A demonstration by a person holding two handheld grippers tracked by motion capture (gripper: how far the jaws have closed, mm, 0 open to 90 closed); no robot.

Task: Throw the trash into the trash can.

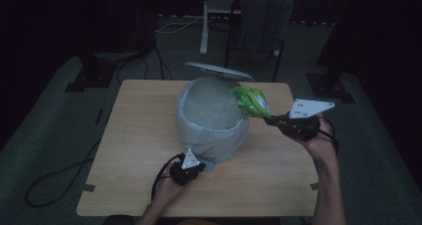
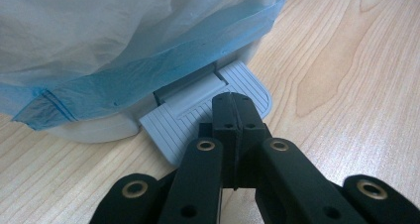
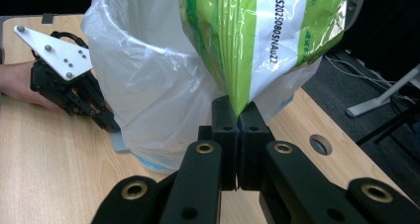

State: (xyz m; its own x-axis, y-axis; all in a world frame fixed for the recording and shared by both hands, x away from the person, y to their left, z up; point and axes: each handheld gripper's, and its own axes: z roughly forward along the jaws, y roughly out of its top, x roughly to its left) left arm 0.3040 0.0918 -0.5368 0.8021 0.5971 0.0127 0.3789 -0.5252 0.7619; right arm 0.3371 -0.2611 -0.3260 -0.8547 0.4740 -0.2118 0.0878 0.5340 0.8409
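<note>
A grey pedal bin lined with a pale plastic bag stands mid-table, its lid raised at the back. My right gripper is shut on the lower edge of a green and white snack bag, held at the bin's right rim and leaning over the opening. In the right gripper view the snack bag rises from my pinched jaws. My left gripper is shut, its tips resting on the bin's ribbed pedal, under the blue-edged liner.
The wooden table has bare room left and in front of the bin, and a round hole near its right edge. Behind the table stand a chair and a white stand leg. Cables lie on the floor at left.
</note>
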